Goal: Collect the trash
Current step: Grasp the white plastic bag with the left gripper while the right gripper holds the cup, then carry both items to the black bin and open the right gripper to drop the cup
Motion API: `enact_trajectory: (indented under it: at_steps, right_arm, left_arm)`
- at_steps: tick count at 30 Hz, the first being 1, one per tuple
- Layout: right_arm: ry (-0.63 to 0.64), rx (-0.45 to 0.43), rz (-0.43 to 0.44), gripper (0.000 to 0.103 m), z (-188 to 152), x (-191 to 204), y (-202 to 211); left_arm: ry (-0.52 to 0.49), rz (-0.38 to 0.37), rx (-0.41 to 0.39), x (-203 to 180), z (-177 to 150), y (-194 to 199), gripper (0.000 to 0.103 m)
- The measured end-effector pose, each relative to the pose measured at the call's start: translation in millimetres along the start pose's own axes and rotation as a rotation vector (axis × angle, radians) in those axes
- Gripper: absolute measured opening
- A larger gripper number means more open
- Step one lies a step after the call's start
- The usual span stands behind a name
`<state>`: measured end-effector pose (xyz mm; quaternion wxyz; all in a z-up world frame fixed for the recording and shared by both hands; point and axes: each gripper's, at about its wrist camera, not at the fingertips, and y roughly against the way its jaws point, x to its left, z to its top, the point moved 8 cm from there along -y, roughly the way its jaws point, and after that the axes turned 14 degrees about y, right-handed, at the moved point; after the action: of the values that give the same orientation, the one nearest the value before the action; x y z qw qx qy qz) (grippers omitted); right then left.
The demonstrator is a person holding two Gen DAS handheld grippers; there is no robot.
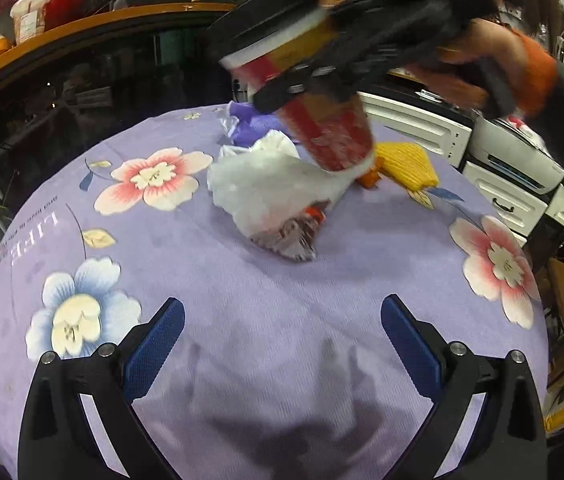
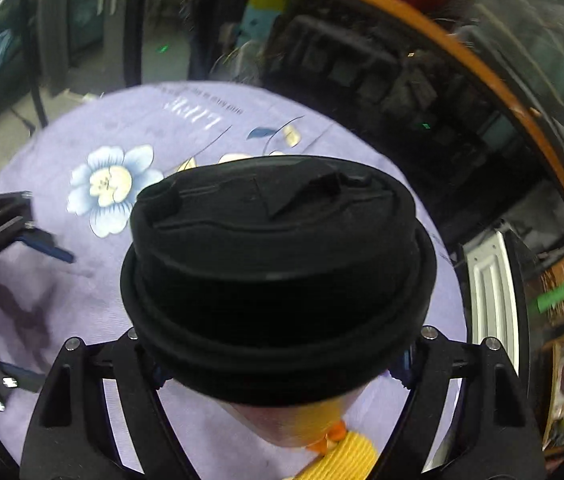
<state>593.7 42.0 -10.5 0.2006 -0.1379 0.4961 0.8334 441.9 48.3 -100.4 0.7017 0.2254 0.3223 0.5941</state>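
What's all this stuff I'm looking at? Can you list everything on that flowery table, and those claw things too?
cup: 1, red and tan with black lid, tilted, held above the table by the right claw
white bag: 1, crumpled, table centre, below the cup
wrapper: 1, shiny silver with orange, at the bag's near edge
purple scraps: a few, behind the bag
yellow cloth: 1, right of the bag
tablecloth: 1, lilac with flowers, over the table
left claw: open, empty, near edge of table
right claw: shut on the cup below its lid
hand: 1, orange glove, holding the right claw
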Motion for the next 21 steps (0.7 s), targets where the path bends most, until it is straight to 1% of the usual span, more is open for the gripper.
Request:
enact_trajectory:
  at_steps: [3,5,7,10,13,15,17,18,20,21]
  right_arm:
    - [-0.069,-0.027,-0.04,0.079,-9.9,-4.4,22.7]
    - [-0.101,-0.031,-0.055,0.079,-17.6,-6.1,32.3]
    - [-0.141,-0.047,-0.073,0.079,-27.5,-8.4,44.9]
    - [-0.192,-0.074,-0.086,0.079,-40.9,-10.0,60.9]
    - [-0.21,-0.094,-0.105,0.079,-52.2,-4.6,75.5]
    - [-0.221,-0.108,-0.117,0.079,-61.7,1.0,85.8]
    - [-0.226,-0.121,-0.133,0.079,-69.3,7.1,93.2]
    - [-0.234,-0.126,-0.145,0.079,-73.8,8.7,96.4]
    - [-0.261,-0.138,-0.154,0.079,-81.9,12.2,102.6]
    - [-0.271,-0.146,-0.167,0.079,-85.6,14.5,105.7]
  left_arm:
    - [-0.007,0.003,0.008,-2.3,11.7,-13.2,0.097]
    - [-0.024,0.0,0.035,-8.4,18.1,-27.4,0.097]
    - [-0.044,0.019,0.045,-14.5,23.0,-38.5,0.097]
    - [-0.101,0.05,0.05,-26.4,34.5,-58.0,0.097]
    - [-0.127,0.073,0.059,-32.5,42.4,-75.1,0.097]
    - [-0.141,0.096,0.073,-34.1,45.8,-88.5,0.092]
    - [-0.129,0.101,0.098,-33.0,45.9,-97.9,0.08]
    - [-0.118,0.102,0.106,-31.7,45.8,-101.0,0.076]
    - [-0.103,0.104,0.112,-29.8,46.4,-103.0,0.061]
    - [-0.096,0.114,0.108,-27.6,46.5,-102.9,0.056]
